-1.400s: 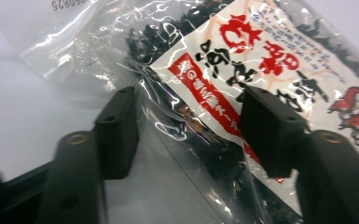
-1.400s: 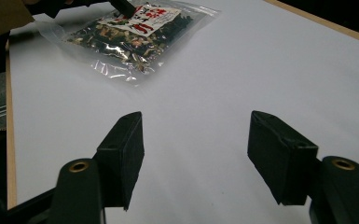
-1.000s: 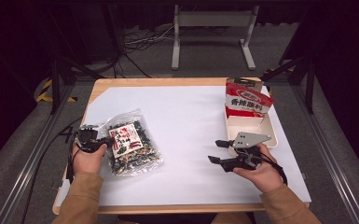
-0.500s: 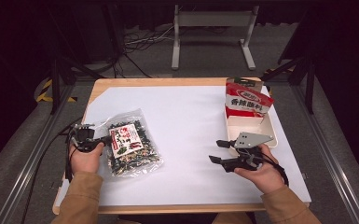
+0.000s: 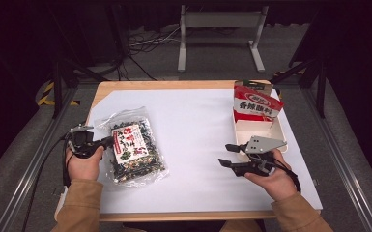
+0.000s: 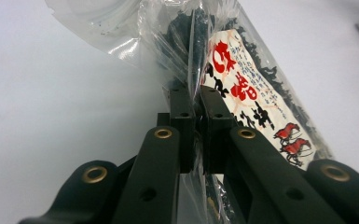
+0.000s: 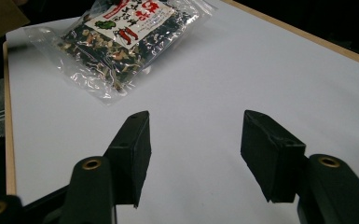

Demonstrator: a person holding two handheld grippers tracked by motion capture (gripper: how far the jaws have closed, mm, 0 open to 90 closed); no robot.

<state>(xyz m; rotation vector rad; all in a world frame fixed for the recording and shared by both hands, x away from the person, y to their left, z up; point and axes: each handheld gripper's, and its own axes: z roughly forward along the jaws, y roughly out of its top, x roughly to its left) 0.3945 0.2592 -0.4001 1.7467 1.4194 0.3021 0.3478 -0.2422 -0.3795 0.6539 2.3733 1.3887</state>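
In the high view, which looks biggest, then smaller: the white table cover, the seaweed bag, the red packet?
1. White cover, by far the biggest.
2. Seaweed bag, pinched by the left gripper.
3. Red packet, standing in a tray, so partly hidden.

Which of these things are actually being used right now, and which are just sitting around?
In use:
- clear bag of dark dried food, pinched by the left tool
- right tool, open over the white sheet

Sitting around:
- red packet in the tray
- metal stand behind the table
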